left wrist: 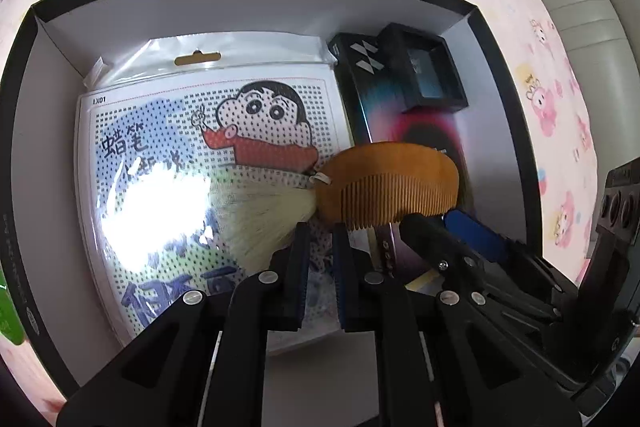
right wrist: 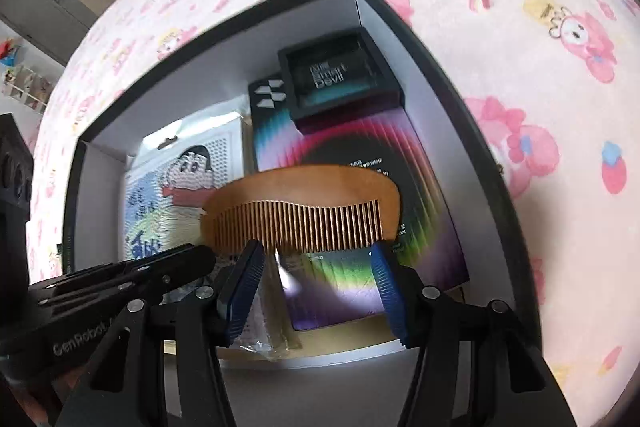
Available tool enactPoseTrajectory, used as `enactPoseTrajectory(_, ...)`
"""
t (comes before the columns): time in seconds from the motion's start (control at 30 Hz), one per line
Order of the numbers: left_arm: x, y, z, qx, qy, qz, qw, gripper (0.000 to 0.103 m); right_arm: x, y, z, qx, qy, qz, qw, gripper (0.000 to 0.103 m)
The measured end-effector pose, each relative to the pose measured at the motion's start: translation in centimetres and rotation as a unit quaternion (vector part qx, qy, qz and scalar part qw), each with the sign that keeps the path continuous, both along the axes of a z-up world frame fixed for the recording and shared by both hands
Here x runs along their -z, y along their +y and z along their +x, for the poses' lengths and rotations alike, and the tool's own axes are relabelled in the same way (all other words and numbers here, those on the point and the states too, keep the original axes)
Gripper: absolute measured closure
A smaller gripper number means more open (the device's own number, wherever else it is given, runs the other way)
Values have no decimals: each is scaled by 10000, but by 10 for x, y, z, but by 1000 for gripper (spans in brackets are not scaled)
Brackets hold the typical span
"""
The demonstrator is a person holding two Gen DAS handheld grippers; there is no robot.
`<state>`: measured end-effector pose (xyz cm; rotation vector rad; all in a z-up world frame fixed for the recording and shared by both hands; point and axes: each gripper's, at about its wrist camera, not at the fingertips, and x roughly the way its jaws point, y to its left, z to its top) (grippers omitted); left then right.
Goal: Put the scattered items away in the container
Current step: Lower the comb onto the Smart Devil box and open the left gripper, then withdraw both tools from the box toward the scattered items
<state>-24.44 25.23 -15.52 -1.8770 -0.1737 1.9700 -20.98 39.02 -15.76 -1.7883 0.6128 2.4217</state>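
1. Two hand-held grippers reach side by side into a shallow black-walled cardboard box with a white inside, which sits on a pink cartoon-print cloth.
2. The left gripper points forward and down over the box floor, its two blue-padded fingers nearly together with only a narrow slot between them; whether the tassel strands just ahead are caught in that slot cannot be told.
3. The right gripper enters from the right of the left one and tilts down toward the box; its blue ribbed fingers stand wide apart and hold nothing.
4. The crescent-shaped brown wooden comb lies just ahead of the right gripper's open fingers, teeth toward the camera, its tooth edge near the left pad. Whether it touches that pad is unclear.
5. A cream tassel fans out from the comb's left end over the plastic-wrapped cartoon bead-board packet, which lies flat in the box's left half.
6. The comb overlaps a long dark box with a rainbow swirl print in the right half, and a small black lidded box rests on that box's far end.
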Motion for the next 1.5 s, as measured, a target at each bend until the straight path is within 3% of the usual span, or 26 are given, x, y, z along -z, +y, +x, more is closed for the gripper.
enactPoseTrajectory(0.33,2,6,-18,-203,13,582,9981,95,-9,13,-3,192,280,-385,9987,51)
enactPoseTrajectory(0.47,-13,-12,-17,-392,275,848,9952,95,-12,14,-3,236,361,-442,9981,51)
enactPoseTrajectory(0.7,-8,-30,-29,-664,295,799,9942,95,-7,10,-1,207,274,-323,9989,51)
enactPoseTrajectory(0.87,8,6,-40,-448,74,855,9953,95,-4,2,-4,142,165,-82,9997,51)
enactPoseTrajectory(1.07,6,12,-24,-268,-37,848,9960,95,-8,-7,-3,-40,177,338,9993,51)
enactPoseTrajectory(1.23,10,20,-32,-217,-57,827,9963,95,-6,-3,-5,-48,175,343,9992,51)
enactPoseTrajectory(1.5,-16,7,-13,-55,523,567,9970,85,-5,-1,-5,-13,167,235,9996,51)
